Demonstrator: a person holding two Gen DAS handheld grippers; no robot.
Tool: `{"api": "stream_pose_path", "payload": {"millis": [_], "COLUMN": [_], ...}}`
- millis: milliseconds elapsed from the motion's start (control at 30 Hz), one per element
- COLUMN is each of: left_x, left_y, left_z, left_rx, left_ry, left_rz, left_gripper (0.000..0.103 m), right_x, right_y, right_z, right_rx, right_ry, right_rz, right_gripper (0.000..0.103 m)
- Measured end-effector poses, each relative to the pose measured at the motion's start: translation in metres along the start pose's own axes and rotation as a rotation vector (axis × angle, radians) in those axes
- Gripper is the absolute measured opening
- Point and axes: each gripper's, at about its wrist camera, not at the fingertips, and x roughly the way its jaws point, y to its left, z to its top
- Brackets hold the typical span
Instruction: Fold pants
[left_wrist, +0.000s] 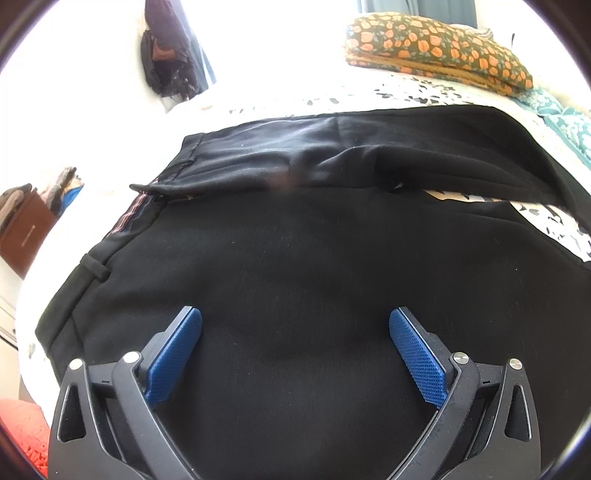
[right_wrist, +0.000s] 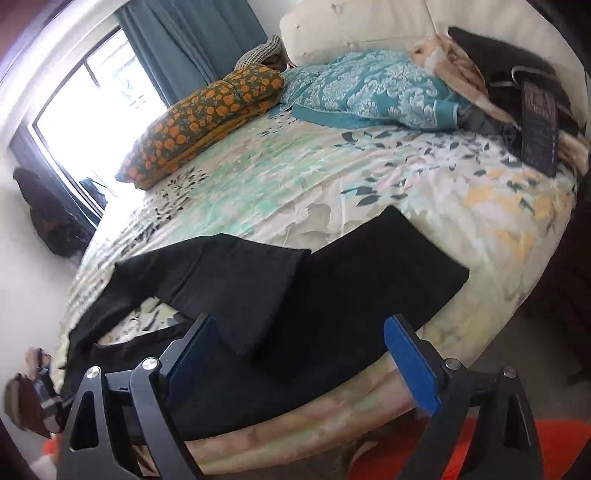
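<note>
The left hand-held gripper (left_wrist: 294, 328) hangs just above the black pants (left_wrist: 295, 258), its blue pads (left_wrist: 173, 354) spread wide and clamping nothing; dark cloth fills the whole space between and ahead of them. Beyond its fingertips the waistband (left_wrist: 125, 221), with a belt loop and a striped inner lining, runs off to the left, and farther ahead the second leg lies as a separate dark band, a sliver of floral bedsheet (left_wrist: 454, 195) showing between the two legs to the right.

The right hand-held gripper (right_wrist: 301, 339) is also released, jaws wide apart and empty, poised over the near edge of the bed (right_wrist: 332, 177). Directly ahead of and below its tips lie the lower parts of the pants (right_wrist: 332, 295): one leg end stretches away to the right, the other overlaps it from the left, its hem lying across the first. Well beyond the gripper, at the far side of the bed, rest an orange-flowered pillow (right_wrist: 207, 110) on the left and a teal patterned pillow (right_wrist: 369, 88) farther right. This view is slightly blurred.
</note>
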Motion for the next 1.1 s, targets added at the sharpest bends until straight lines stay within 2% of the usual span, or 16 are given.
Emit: {"api": "stream_pose_path", "payload": {"millis": [67, 100, 167, 200, 367, 433, 533, 567, 633, 667, 767, 833, 967, 1100], "left_x": [-0.002, -0.004, -0.008, -0.010, -0.019, -0.021, -0.023, -0.023, -0.023, -0.023, -0.025, -0.027, -0.037, -0.035], "left_y": [0.000, 0.000, 0.002, 0.003, 0.006, 0.008, 0.007, 0.007, 0.006, 0.006, 0.010, 0.013, 0.008, -0.024], "left_z": [-0.002, -0.004, -0.007, -0.009, -0.017, -0.018, -0.021, -0.022, -0.022, -0.022, -0.015, -0.007, 0.019, 0.065], "left_rx": [0.002, 0.002, -0.002, -0.003, 0.022, 0.026, 0.028, 0.030, 0.031, 0.029, 0.009, -0.023, -0.127, -0.168], "left_ry": [-0.005, -0.005, 0.000, 0.002, 0.014, 0.016, 0.012, 0.011, 0.013, 0.020, 0.092, 0.163, 0.200, 0.214], "left_rz": [0.006, 0.008, 0.004, -0.001, -0.029, -0.036, -0.036, -0.035, -0.034, -0.038, -0.066, -0.111, -0.293, -0.427], "left_gripper": [0.103, 0.103, 0.103, 0.103, 0.102, 0.102, 0.102, 0.102, 0.102, 0.102, 0.101, 0.101, 0.101, 0.101], "right_x": [0.013, 0.024, 0.048, 0.061, 0.110, 0.120, 0.119, 0.120, 0.121, 0.121, 0.097, 0.074, 0.037, 0.024], "right_y": [-0.007, -0.005, 0.004, 0.010, 0.009, 0.007, 0.005, 0.002, -0.004, -0.005, -0.003, 0.009, 0.035, 0.042], "right_z": [-0.011, -0.017, -0.022, -0.025, -0.029, -0.029, -0.022, -0.021, -0.018, -0.018, -0.014, -0.008, 0.004, 0.010], "right_rx": [0.150, 0.196, 0.237, 0.252, 0.434, 0.464, 0.475, 0.482, 0.467, 0.453, 0.406, 0.307, 0.079, 0.002], "right_ry": [0.065, 0.109, 0.183, 0.209, 0.257, 0.231, 0.140, 0.132, 0.150, 0.159, 0.107, 0.048, -0.052, -0.105], "right_rz": [0.189, 0.253, 0.350, 0.363, 0.321, 0.274, 0.216, 0.207, 0.184, 0.173, 0.185, 0.177, 0.124, 0.096], "right_gripper": [0.087, 0.086, 0.084, 0.083, 0.083, 0.083, 0.082, 0.079, 0.053, 0.016, 0.017, 0.017, 0.016, 0.016]}}
